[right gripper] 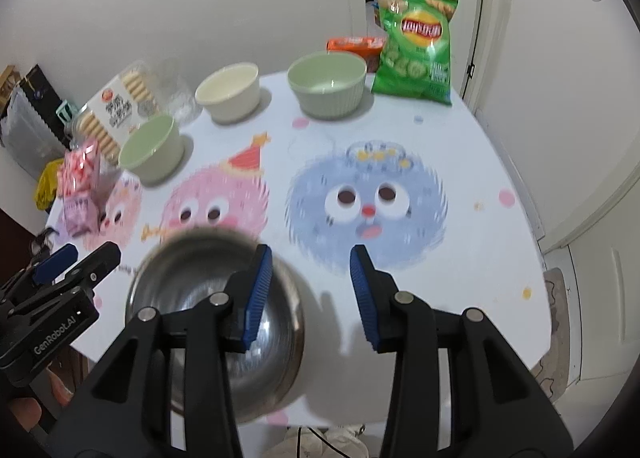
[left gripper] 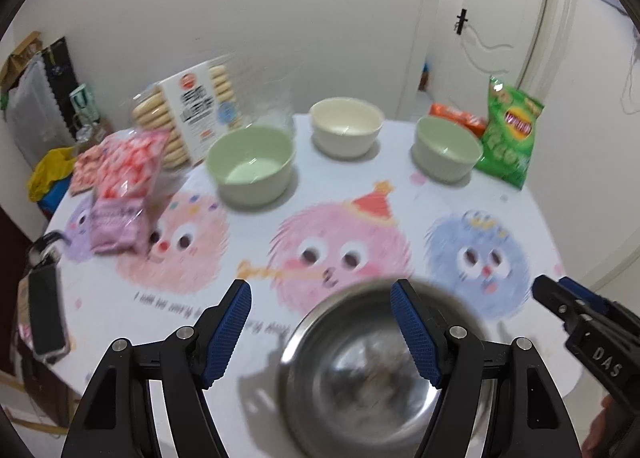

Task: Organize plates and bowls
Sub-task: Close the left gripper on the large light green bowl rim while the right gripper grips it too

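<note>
A steel bowl (left gripper: pixel 360 370) sits at the table's near edge; it also shows in the right wrist view (right gripper: pixel 192 290). My left gripper (left gripper: pixel 322 330) is open above the bowl's left side, its right finger over the bowl. My right gripper (right gripper: pixel 312 294) is open, its left finger over the bowl's right rim. Three ceramic bowls stand at the back: a green bowl (left gripper: pixel 252 163) on the left, a cream bowl (left gripper: pixel 346 125) in the middle, a ribbed green bowl (left gripper: pixel 446 147) on the right. They also show in the right wrist view (right gripper: pixel 152 147), (right gripper: pixel 228 91), (right gripper: pixel 328 81).
A round table (left gripper: pixel 532 201) with a cartoon cloth. A green chip bag (left gripper: pixel 510 129), an orange packet (left gripper: pixel 456 115), a biscuit box (left gripper: pixel 196 109), pink candy bags (left gripper: pixel 124 185) and a phone (left gripper: pixel 46 310) lie around its rim. A door (left gripper: pixel 500 17) is behind.
</note>
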Demonstrator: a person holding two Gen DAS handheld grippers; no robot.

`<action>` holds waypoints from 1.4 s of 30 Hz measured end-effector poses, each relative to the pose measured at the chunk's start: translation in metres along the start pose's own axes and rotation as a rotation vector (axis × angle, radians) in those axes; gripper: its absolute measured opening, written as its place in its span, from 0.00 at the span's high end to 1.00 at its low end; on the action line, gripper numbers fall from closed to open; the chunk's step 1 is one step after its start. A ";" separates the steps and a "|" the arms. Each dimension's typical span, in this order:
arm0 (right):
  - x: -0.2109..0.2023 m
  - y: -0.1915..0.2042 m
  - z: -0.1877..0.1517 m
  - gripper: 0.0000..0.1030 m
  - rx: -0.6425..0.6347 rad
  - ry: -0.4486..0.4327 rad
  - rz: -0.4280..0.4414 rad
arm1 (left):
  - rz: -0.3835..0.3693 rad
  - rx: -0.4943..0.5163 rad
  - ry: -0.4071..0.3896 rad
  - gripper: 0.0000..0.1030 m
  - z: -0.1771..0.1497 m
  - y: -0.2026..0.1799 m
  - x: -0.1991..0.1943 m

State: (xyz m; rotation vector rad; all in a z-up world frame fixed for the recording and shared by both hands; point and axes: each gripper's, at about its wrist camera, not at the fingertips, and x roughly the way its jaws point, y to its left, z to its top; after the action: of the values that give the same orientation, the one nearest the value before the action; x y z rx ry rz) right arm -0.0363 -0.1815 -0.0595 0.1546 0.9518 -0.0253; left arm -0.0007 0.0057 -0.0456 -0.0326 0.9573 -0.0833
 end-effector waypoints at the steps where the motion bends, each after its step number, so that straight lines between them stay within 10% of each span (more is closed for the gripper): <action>1: 0.001 -0.002 0.010 0.59 0.001 -0.009 -0.002 | -0.010 0.008 -0.002 0.28 0.009 -0.006 0.003; 16: 0.072 -0.046 0.123 0.59 0.021 -0.015 0.002 | -0.071 0.020 0.074 0.28 0.117 -0.082 0.116; 30: 0.153 -0.074 0.175 0.59 0.061 0.058 0.006 | -0.041 0.008 0.127 0.30 0.149 -0.110 0.195; 42: 0.178 -0.084 0.179 0.64 0.093 0.116 0.017 | -0.033 0.021 0.163 0.56 0.155 -0.121 0.220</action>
State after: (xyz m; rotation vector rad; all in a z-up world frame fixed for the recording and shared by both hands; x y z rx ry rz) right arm 0.2045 -0.2816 -0.1124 0.2518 1.0653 -0.0454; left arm 0.2452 -0.1351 -0.1277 -0.0225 1.1184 -0.1281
